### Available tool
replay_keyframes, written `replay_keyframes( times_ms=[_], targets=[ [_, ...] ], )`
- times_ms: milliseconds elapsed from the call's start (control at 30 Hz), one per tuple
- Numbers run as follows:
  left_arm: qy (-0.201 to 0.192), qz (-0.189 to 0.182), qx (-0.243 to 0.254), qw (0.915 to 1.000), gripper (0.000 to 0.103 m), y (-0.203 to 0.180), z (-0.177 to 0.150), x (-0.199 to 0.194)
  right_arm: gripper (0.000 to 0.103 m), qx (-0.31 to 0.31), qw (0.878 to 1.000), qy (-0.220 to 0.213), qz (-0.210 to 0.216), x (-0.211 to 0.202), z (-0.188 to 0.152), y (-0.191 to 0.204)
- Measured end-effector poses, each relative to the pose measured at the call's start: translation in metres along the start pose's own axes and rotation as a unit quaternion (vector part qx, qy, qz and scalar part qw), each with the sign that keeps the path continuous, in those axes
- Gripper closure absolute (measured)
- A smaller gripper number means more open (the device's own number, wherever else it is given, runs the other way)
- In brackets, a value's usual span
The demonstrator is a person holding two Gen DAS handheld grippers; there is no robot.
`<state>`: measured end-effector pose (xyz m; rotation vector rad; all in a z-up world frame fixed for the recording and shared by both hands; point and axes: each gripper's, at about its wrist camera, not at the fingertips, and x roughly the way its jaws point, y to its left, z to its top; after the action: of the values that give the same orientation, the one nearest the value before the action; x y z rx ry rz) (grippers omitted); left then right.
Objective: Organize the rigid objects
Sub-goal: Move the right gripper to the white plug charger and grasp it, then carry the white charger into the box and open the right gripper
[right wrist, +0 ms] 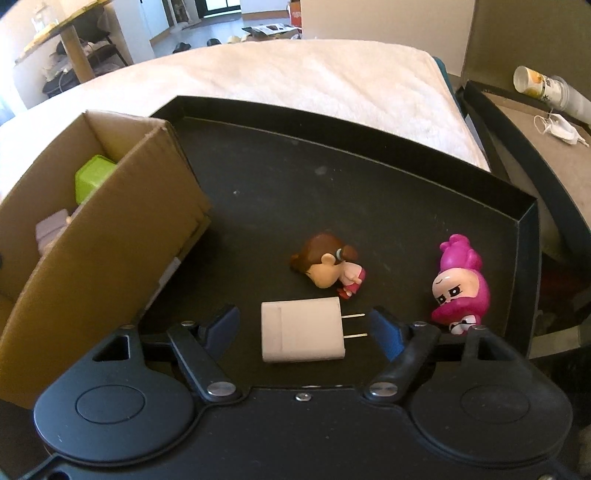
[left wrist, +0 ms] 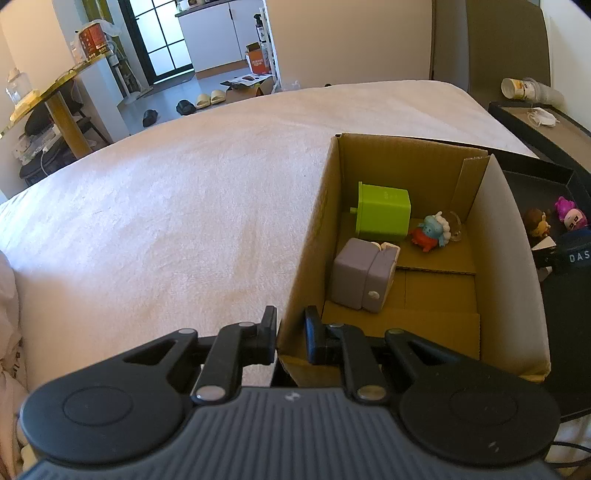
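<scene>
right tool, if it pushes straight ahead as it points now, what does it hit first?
Most likely the white plug adapter, lying between the open fingers of the right tool on the black tray. Beyond it lies the brown-haired figurine. Depth is hard to judge in a fisheye view.

Lived-in home interior, bedroom open to kitchen area. Worked on a bed with white plush blanket (left wrist: 184, 206). Slippers (left wrist: 210, 99) left on the floor beyond. White kitchen cabinets (left wrist: 218, 33) and dark-framed glass door (left wrist: 159, 40) seen behind. Gold-edged side table (left wrist: 55, 92) cluttered at left. Face mask (right wrist: 561, 127) and stacked cups (right wrist: 546, 88) placed on the bedside stand.
</scene>
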<state>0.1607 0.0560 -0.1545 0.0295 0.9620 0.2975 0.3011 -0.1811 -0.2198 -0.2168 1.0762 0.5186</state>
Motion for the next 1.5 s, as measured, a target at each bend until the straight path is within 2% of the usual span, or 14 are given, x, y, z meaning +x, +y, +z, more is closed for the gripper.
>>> replay_keyframes(
  times_ms=[100, 233, 800, 867, 1500],
  targets=[
    [-0.001, 0.002, 0.001, 1.0, 0.089, -0.001, 0.0, 0.0, 0.027, 0.008, 1.0, 0.005, -0.006, 0.006, 0.0, -0.003],
    [-0.001, 0.006, 0.003, 1.0, 0.088, -0.002, 0.0, 0.0, 0.042, -0.01, 1.0, 0.005, -0.018, 0.007, -0.002, 0.0],
    [0.002, 0.006, 0.001, 1.0, 0.088, 0.0, 0.001, 0.0, 0.042, 0.015, 1.0, -0.006, 0.003, -0.036, 0.002, 0.006],
    [0.002, 0.006, 0.001, 1.0, 0.088, 0.0, 0.002, 0.0, 0.042, 0.035, 0.999, -0.004, 0.023, -0.041, 0.006, 0.004],
    [0.001, -0.009, -0.013, 0.9999, 0.089, 0.005, 0.001, 0.0, 0.042, -0.01, 0.999, -0.03, 0.014, -0.078, 0.037, 0.04]
  ],
)
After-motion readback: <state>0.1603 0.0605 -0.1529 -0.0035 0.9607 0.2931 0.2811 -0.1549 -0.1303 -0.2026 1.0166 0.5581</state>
